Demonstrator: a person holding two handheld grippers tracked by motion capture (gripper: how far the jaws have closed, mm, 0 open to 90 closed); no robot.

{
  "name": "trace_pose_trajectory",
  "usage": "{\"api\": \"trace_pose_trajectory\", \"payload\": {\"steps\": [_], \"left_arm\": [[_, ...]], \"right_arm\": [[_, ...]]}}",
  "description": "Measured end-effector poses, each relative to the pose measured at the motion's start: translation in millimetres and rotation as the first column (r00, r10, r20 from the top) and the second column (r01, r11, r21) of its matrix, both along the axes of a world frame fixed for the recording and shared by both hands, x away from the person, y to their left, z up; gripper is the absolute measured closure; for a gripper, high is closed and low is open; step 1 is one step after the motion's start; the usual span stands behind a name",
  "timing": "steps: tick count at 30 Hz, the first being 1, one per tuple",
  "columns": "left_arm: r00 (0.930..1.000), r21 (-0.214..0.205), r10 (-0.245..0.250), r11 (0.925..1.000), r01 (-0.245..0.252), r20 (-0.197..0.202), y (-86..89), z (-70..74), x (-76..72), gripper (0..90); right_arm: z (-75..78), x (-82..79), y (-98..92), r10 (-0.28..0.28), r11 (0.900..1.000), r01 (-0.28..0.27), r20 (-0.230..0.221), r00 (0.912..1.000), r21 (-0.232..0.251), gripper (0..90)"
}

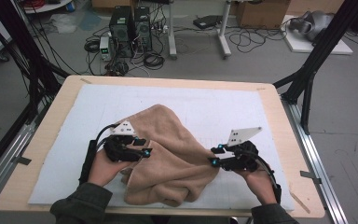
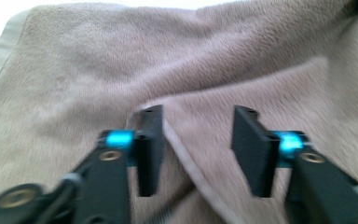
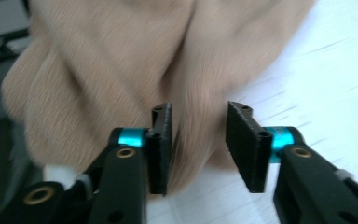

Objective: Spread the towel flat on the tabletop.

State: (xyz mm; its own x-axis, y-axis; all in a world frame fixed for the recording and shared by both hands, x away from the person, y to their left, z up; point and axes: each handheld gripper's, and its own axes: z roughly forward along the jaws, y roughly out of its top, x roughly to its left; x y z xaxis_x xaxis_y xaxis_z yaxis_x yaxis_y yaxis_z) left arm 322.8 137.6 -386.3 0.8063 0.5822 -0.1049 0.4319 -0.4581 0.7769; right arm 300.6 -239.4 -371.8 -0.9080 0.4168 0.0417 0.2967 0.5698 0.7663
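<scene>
A tan, fleecy towel (image 1: 168, 154) lies crumpled in a loose heap on a white sheet (image 1: 214, 105) that covers a pale wooden table (image 1: 279, 121). The heap sits toward the near edge of the table, between the person's two hands, with one lobe reaching up toward 11 o'clock and its bulk sagging toward 6 o'clock.

The left gripper (image 1: 142, 147), black with turquoise bands, rests at the towel's 9 o'clock side, over the cloth. In the left gripper view its jaws stand apart, and a hemmed edge of the towel (image 2: 186, 158) runs up between them; the pads do not press on it.

The right gripper (image 1: 214, 155) is at the towel's 3 o'clock edge and points toward the cloth. In the right gripper view its jaws are also apart, with a fold of the towel (image 3: 198, 135) lying between them, unclamped, and the white sheet (image 3: 317, 79) showing at 2 o'clock.
</scene>
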Motion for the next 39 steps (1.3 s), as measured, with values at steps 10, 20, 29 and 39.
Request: {"api": "trace_pose_trajectory", "payload": {"steps": [10,20,29,39], "left_arm": [[0.9943,0.161,-0.059,0.9844,0.072,-0.089,-22.5,-27.0,17.9,83.3],[0.9983,0.074,-0.055,0.9958,0.054,0.017,8.6,-6.6,-31.7,86.0],[0.9968,0.024,-0.05,0.9985,0.049,0.062,46.6,-0.5,-95.4,86.1],[0.9967,0.006,0.023,0.9997,-0.023,0.078,65.3,10.9,-90.4,54.9]], "right_arm": [[-37.4,34.9,26.0,0.027,0.9965,-0.037,-0.13,0.9911,-0.075,62.7],[-27.2,-2.3,19.9,0.072,0.9965,-0.074,-0.065,0.9953,-0.038,76.5],[-14.0,-62.4,48.4,0.173,0.9821,-0.173,-0.005,0.9849,-0.074,76.6],[-0.8,-48.9,52.3,0.15,0.9886,-0.15,0.022,0.9885,0.013,50.0]]}}
